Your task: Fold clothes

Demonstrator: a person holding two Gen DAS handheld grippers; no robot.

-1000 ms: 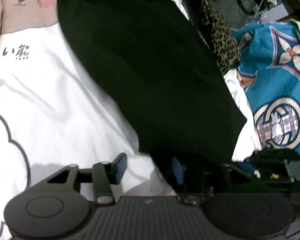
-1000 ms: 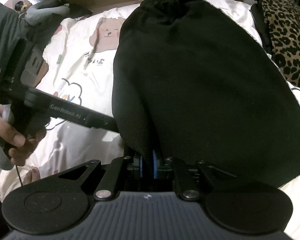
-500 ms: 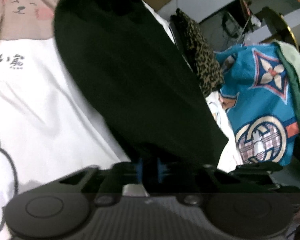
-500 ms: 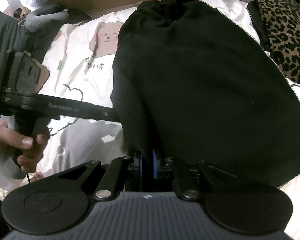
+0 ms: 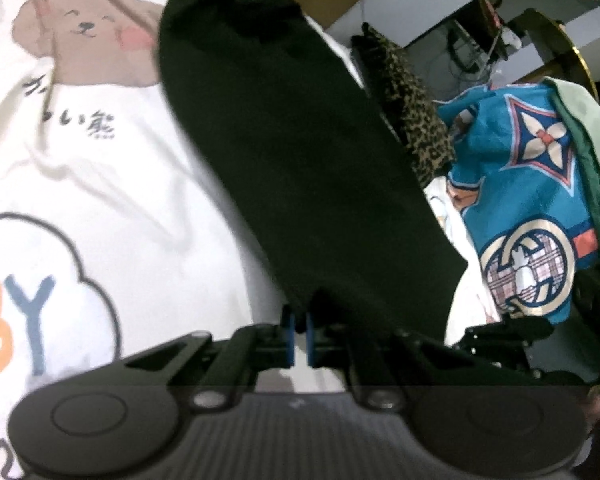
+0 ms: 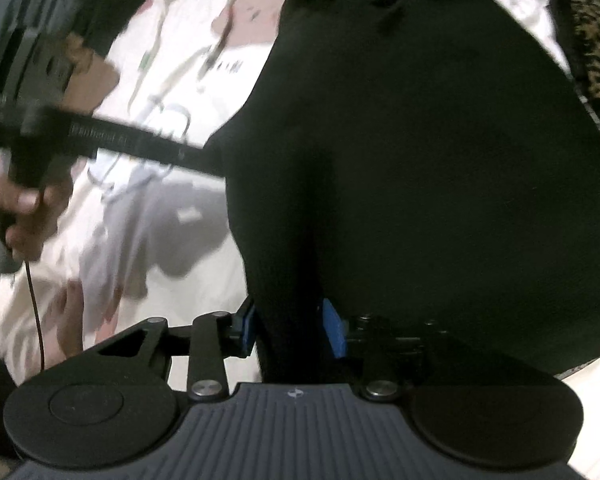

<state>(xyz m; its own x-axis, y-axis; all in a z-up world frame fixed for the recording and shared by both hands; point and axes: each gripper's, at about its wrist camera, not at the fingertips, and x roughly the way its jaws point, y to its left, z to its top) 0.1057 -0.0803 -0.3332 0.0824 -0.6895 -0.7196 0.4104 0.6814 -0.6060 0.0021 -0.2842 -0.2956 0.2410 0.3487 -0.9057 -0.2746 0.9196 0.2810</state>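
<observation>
Left gripper [image 5: 299, 334] is pinching the near edge of the black garment [image 5: 300, 152] between its blue pads. Right gripper [image 6: 290, 328] is standing with fingers spread, garment hanging between them. Garment is lying across the white printed bedsheet [image 5: 100, 184].

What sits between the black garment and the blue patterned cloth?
In the left wrist view, a leopard-print fabric lies between the black garment and the blue patterned cloth; lower down, a strip of white sheet.
</observation>
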